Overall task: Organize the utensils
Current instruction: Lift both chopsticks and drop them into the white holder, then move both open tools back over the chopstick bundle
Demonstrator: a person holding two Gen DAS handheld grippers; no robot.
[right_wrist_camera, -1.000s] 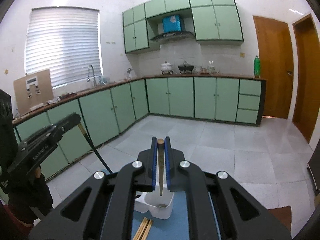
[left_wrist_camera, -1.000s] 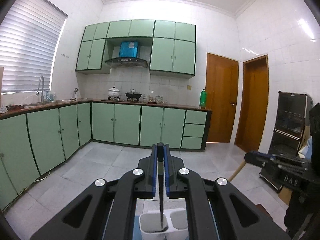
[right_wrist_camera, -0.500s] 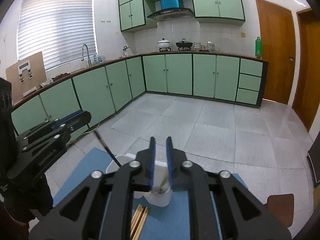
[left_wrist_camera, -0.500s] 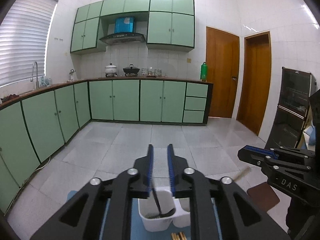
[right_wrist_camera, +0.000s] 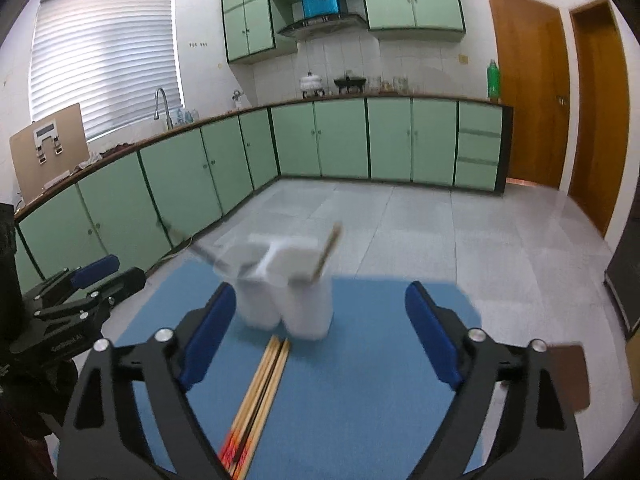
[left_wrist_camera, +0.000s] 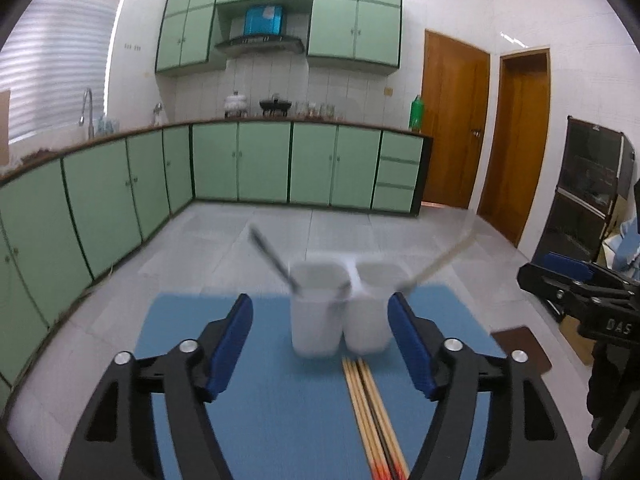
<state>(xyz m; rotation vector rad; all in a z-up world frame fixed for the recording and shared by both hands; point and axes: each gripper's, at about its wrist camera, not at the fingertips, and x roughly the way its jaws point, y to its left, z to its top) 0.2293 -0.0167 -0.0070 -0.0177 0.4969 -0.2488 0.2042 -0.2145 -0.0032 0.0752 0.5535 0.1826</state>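
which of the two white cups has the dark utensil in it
The left cup as the left wrist camera sees it: a dark-handled utensil leans out of it, while the right cup holds a pale wooden one.

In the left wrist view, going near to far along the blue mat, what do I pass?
Chopsticks lying on the blue mat → white two-cup holder with a utensil in each cup → tiled floor → green base cabinets.

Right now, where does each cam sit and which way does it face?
Left wrist: on the left gripper, jaws opening, empty; faces down over the holder and chopsticks; right gripper at the right edge.
Right wrist: on the right gripper, jaws opening, empty; same aim; left gripper at the left edge.
Shared: holder, chopsticks, mat.
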